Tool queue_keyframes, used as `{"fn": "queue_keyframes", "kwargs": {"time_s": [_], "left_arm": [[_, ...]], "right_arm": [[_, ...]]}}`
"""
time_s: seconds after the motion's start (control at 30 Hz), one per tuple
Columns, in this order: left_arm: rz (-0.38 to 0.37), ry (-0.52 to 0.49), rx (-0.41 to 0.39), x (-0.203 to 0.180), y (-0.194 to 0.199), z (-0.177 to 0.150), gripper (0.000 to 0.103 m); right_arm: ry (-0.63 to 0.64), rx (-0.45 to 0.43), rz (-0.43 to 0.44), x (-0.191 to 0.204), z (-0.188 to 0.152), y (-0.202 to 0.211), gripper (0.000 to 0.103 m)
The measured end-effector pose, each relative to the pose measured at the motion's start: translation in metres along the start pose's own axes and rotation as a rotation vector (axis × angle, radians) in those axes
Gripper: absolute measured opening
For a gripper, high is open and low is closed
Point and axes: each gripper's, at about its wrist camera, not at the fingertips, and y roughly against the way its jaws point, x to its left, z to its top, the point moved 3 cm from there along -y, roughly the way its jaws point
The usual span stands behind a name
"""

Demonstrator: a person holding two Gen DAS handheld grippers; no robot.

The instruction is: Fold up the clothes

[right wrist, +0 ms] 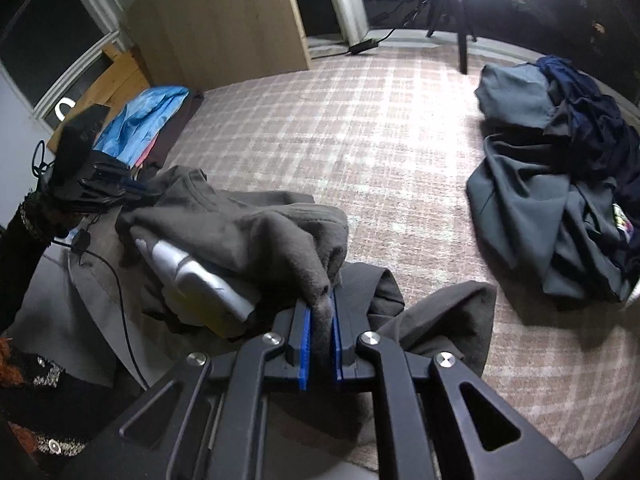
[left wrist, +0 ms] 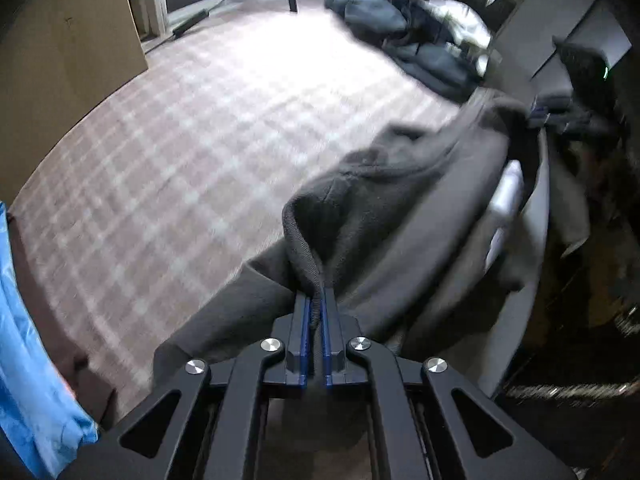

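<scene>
A dark brown fleece garment (left wrist: 404,216) hangs bunched above the checked bedspread (left wrist: 208,128). My left gripper (left wrist: 316,300) is shut on its ribbed hem, the cloth pinched between the blue pads. In the right wrist view the same brown garment (right wrist: 248,232) drapes in front, and my right gripper (right wrist: 320,308) is shut on a thick fold of it. A white printed patch (right wrist: 188,276) shows on the garment's underside. The other gripper (right wrist: 92,184) appears far left in the right wrist view, holding the garment's far end.
A heap of dark grey and navy clothes (right wrist: 560,184) lies at the right of the bedspread (right wrist: 360,128). Blue shiny fabric (right wrist: 144,116) lies at the left edge beside a wooden panel (right wrist: 224,16). A black cable (right wrist: 116,292) runs over grey bedding.
</scene>
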Motion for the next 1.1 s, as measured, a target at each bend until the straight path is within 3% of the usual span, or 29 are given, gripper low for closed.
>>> {"fn": "queue_keyframes", "kwargs": {"time_s": [0.07,0.13,0.23,0.3,0.33,0.37,0.4,0.5,0.6,0.77,0.93,1.1], "left_arm": [[0.024,0.002,0.006,-0.004,0.002,-0.006,0.005],[0.039,0.029,-0.026,-0.006,0.011,-0.010,0.004],[0.068,0.067,-0.052,-0.008,0.017,-0.017,0.005],[0.110,0.088,-0.067,-0.008,0.014,-0.021,0.005],[0.130,0.102,-0.075,-0.007,0.013,-0.023,0.005],[0.152,0.128,-0.086,-0.007,0.012,-0.025,0.005],[0.176,0.160,-0.099,-0.006,0.012,-0.025,0.004],[0.268,0.184,-0.167,-0.011,0.029,-0.021,0.004],[0.387,0.172,-0.263,-0.022,0.078,-0.003,0.004],[0.586,0.145,-0.508,-0.055,0.210,0.025,0.004],[0.753,0.133,-0.771,-0.117,0.358,0.022,0.004],[0.911,0.076,-0.900,-0.181,0.450,0.007,0.004]], "right_arm": [[0.019,0.015,0.007,-0.003,0.000,-0.004,0.041],[0.038,0.030,0.013,-0.006,0.001,-0.007,0.062],[0.067,0.058,0.059,-0.011,0.003,-0.021,0.063],[0.076,0.088,0.076,-0.015,0.004,-0.036,0.062],[0.073,0.099,0.085,-0.017,0.004,-0.042,0.047],[0.066,0.110,0.094,-0.019,0.005,-0.048,0.013],[0.046,0.097,0.097,-0.021,0.008,-0.047,0.008],[0.031,0.004,0.071,-0.020,0.023,-0.022,0.008],[0.094,-0.126,0.006,-0.006,0.050,0.034,0.007],[0.191,-0.401,-0.103,0.033,0.103,0.167,0.007],[0.333,-0.651,-0.211,0.100,0.120,0.298,0.007],[0.413,-0.828,-0.307,0.155,0.112,0.393,0.007]]}}
